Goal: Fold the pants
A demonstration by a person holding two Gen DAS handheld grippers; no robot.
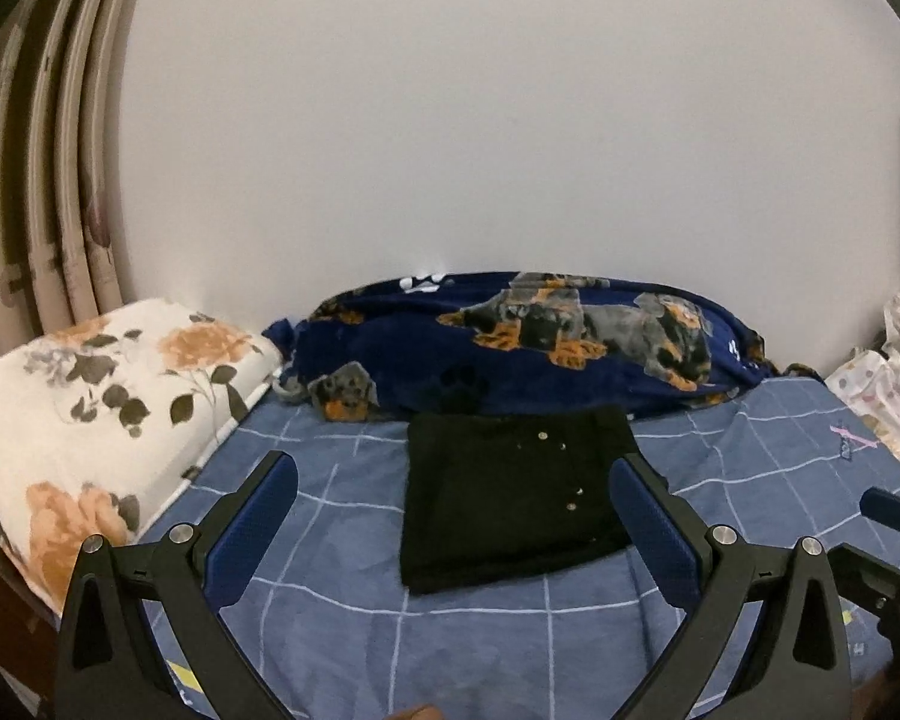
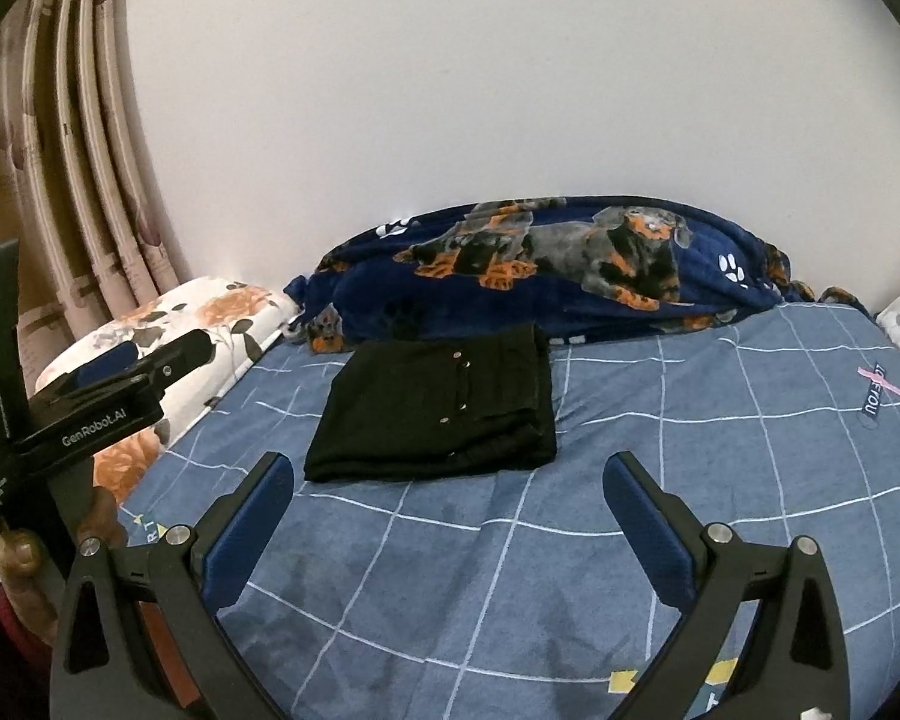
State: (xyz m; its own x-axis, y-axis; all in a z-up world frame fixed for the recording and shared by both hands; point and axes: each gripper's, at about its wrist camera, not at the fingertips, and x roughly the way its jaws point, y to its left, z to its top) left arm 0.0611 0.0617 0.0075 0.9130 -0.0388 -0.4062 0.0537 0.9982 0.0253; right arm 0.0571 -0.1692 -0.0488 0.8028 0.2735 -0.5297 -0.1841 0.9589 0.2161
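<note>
Pants (image 1: 513, 495) lie as a compact black rectangle on the blue checked sheet (image 1: 342, 636), close in front of the dog-print blanket (image 1: 510, 336) bunched along the wall, with the floral pillow (image 1: 90, 396) well off to their left. From the right wrist view the bundle (image 2: 435, 405) looks stacked in several layers, its edges fairly square and a line of small metal studs running across the top face. To my eye the folding is finished or very nearly so — what remains, if anything, is tidying.

Left gripper (image 1: 453, 495) hangs above the near side of the bundle with its blue-padded jaws spread wide and nothing between them; its right finger overlaps the pants' right edge in the picture, though I cannot tell whether it touches the cloth. Right gripper (image 2: 447, 495) is likewise released and empty, held back over bare sheet, apart from the near edge of the pants. A hand (image 2: 27, 570) shows at the lower left of the right wrist view, grasping the left tool's handle.

Doing this step well probably means leaving the stack alone unless a layer has slipped. If a press is wanted, come down flat with the pads rather than pinching — a pinch at the near edge could drag the top layer and open the fold. Soft bedding gives underfoot, so any push should be light and straight down.
</note>
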